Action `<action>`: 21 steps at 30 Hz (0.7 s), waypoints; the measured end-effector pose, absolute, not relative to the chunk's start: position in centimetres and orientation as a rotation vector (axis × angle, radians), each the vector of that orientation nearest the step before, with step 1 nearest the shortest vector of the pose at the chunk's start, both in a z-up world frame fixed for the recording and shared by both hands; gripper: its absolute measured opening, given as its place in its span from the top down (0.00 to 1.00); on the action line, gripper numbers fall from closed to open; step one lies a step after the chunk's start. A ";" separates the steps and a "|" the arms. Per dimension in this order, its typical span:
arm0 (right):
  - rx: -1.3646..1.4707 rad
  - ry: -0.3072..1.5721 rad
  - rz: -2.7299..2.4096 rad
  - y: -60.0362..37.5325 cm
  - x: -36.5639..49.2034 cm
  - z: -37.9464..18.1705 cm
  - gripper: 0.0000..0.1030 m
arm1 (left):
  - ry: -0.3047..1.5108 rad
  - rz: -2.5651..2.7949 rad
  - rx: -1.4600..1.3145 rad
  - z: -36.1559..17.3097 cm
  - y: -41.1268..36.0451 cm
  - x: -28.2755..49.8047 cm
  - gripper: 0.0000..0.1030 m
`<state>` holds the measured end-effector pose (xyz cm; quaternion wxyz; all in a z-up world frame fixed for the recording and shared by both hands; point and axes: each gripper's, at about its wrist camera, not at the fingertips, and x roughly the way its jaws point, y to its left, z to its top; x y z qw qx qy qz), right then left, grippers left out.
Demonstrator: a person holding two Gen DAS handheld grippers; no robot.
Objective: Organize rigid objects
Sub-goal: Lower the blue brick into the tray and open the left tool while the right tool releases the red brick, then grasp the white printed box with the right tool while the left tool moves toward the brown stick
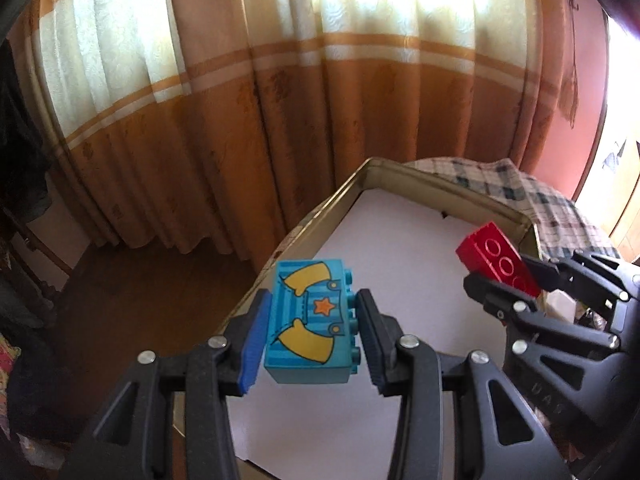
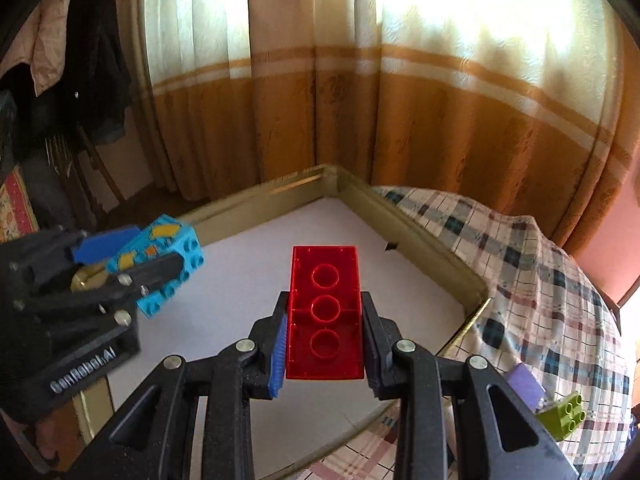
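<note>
left tongs (image 1: 312, 336) clench our blue brick (image 1: 310, 320), right tongs (image 2: 324, 344) our red brick (image 2: 325, 312), both poised over the tray (image 2: 400, 216) for dropping in.

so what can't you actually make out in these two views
- Near end of the box: both views, hidden behind the fingers and gripper bodies.
- Purple block: right wrist view, largely covered by the right gripper, which holds the red brick.
- Blue brick: the underside faces away in the left wrist view; motion blurred in the right one.
</note>
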<state>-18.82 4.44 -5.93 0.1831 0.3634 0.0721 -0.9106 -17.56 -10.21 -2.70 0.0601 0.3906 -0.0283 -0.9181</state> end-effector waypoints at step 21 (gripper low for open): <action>0.956 0.135 -2.581 6.4 -14.5 -4.1 0.33 | -0.016 -2.812 1.039 -0.2 -9.8 -14.3 0.21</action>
